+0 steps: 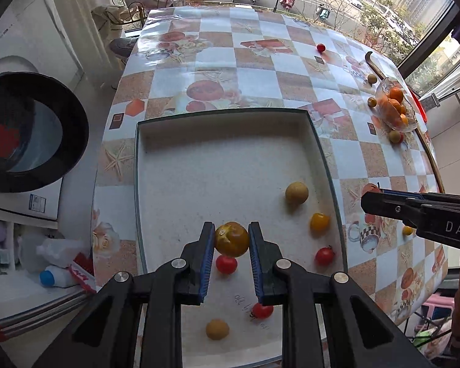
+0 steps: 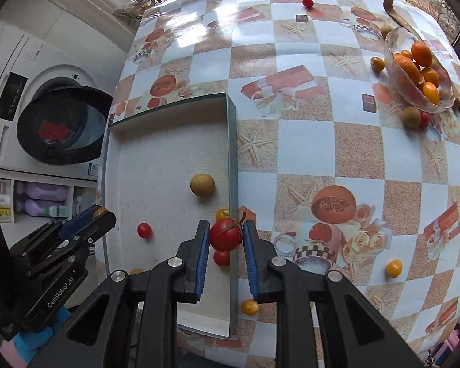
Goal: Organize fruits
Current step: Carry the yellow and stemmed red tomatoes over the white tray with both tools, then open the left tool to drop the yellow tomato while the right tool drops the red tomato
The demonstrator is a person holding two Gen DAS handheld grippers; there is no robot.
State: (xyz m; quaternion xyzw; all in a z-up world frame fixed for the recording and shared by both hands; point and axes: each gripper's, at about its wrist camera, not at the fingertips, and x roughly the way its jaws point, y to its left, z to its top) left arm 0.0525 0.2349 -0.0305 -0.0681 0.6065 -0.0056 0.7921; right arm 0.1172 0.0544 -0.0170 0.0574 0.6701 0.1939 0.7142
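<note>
My left gripper is shut on a yellow-brown tomato and holds it above the white tray. My right gripper is shut on a red tomato with a stem, over the tray's right wall. In the tray lie a tan round fruit, a yellow tomato, red tomatoes and another tan fruit. The right gripper also shows in the left wrist view, and the left gripper shows in the right wrist view.
A glass bowl of oranges stands at the table's far right, with small fruits around it. Loose yellow tomatoes and a red one lie on the checked tablecloth. A washing machine stands left of the table.
</note>
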